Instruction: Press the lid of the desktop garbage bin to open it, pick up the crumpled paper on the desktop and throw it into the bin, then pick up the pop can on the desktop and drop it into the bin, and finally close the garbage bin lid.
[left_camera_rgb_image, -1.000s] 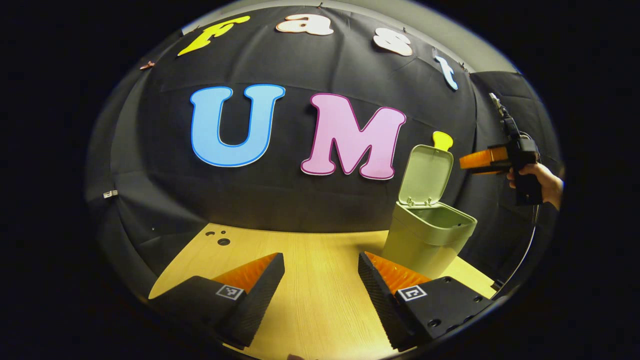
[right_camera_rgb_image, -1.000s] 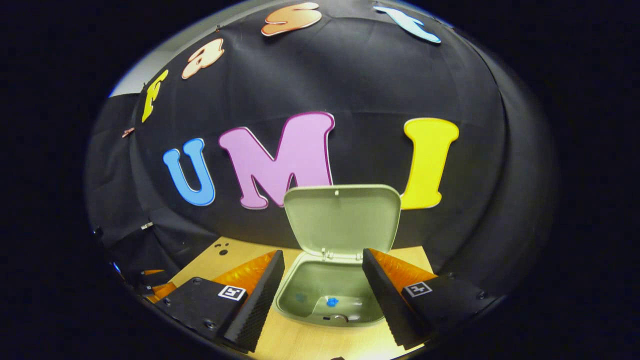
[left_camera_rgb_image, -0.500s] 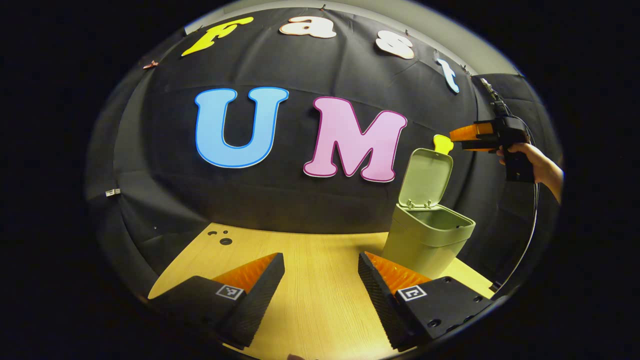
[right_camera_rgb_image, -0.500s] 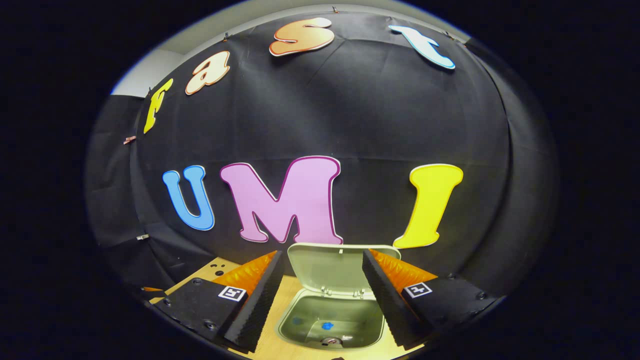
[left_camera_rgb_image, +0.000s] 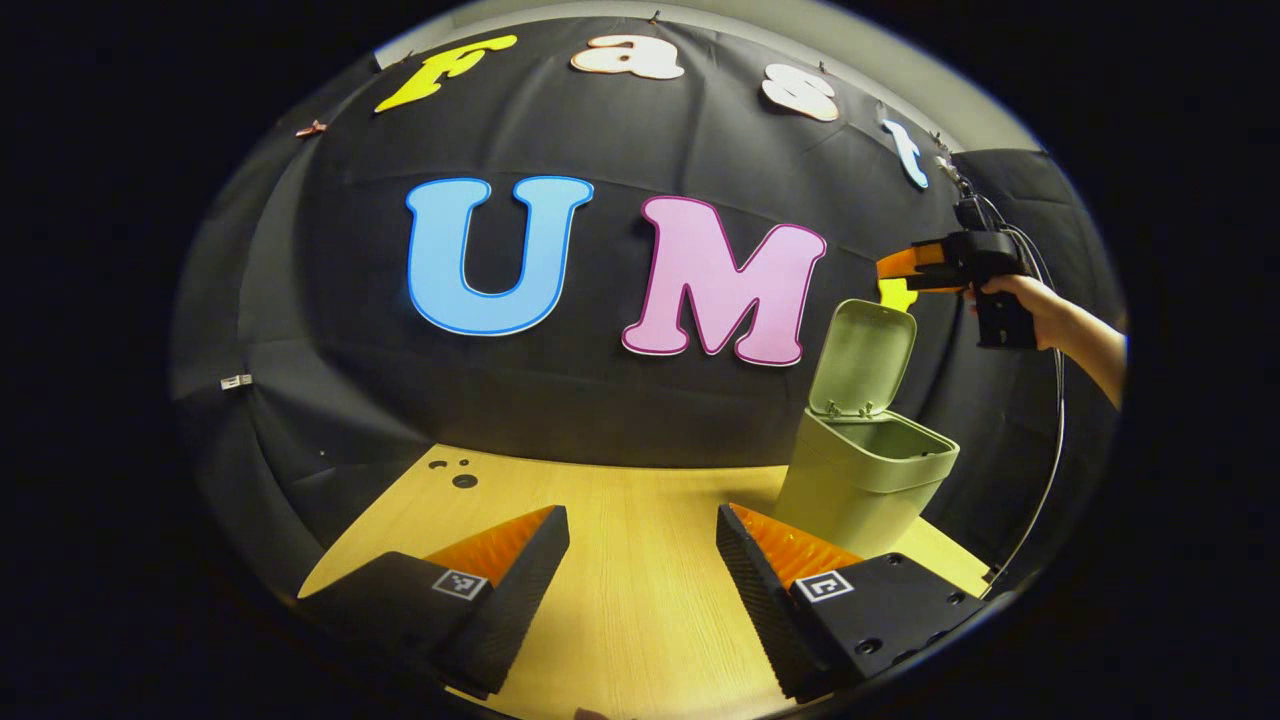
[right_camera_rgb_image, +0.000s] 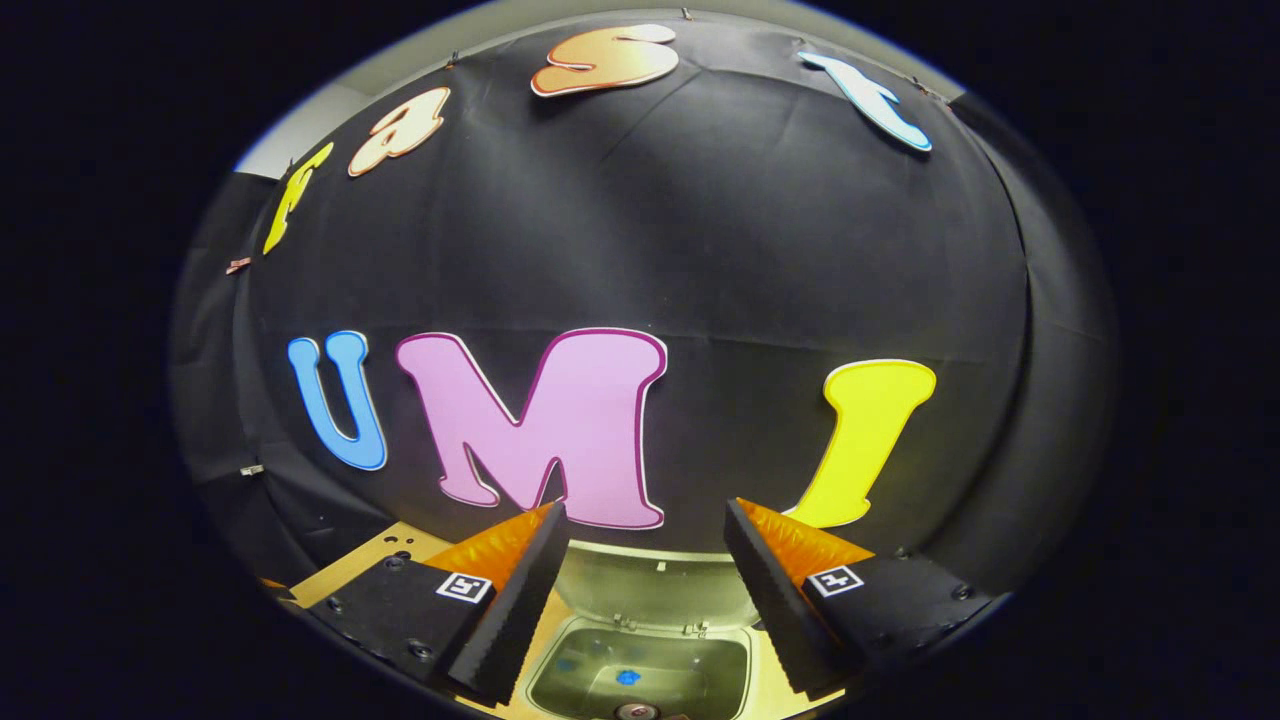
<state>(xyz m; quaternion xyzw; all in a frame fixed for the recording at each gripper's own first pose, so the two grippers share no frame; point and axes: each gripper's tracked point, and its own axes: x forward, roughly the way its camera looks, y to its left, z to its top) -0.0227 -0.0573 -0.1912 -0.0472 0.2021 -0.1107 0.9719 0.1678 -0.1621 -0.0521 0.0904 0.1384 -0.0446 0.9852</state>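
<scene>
The pale green plastic desktop garbage bin (left_camera_rgb_image: 866, 478) stands on the light wooden tabletop (left_camera_rgb_image: 620, 560) near its far right part, close to the black cloth wall (left_camera_rgb_image: 560, 400). It is a small box with rounded corners, slightly narrower toward the base, with a thicker collar around its mouth. Its flat rounded lid (left_camera_rgb_image: 862, 357) is swung up on two small hinges at the back edge and stands nearly upright, its paler inner face turned toward the opening. In the right gripper view the bin's open mouth (right_camera_rgb_image: 640, 672) lies straight below, and a small blue patch (right_camera_rgb_image: 628, 677) and a round metallic piece (right_camera_rgb_image: 636, 712) show on the bottom; what they are is too small to tell. The left gripper (left_camera_rgb_image: 642, 560) hangs low over the bare tabletop, its two fingers spread wide with nothing between them, the bin just beyond its right-hand finger. The right gripper (right_camera_rgb_image: 645, 570) is up in the air above the bin, its fingers also parted and empty; the raised lid's top edge shows in the gap between them. In the left gripper view that same gripper is seen farther off, held by a person's hand (left_camera_rgb_image: 1020, 300) above and to the right of the lid, clear of it, a thin cable (left_camera_rgb_image: 1045, 480) hanging down from it. A few small dark holes (left_camera_rgb_image: 455, 472) mark the tabletop's far left corner.
</scene>
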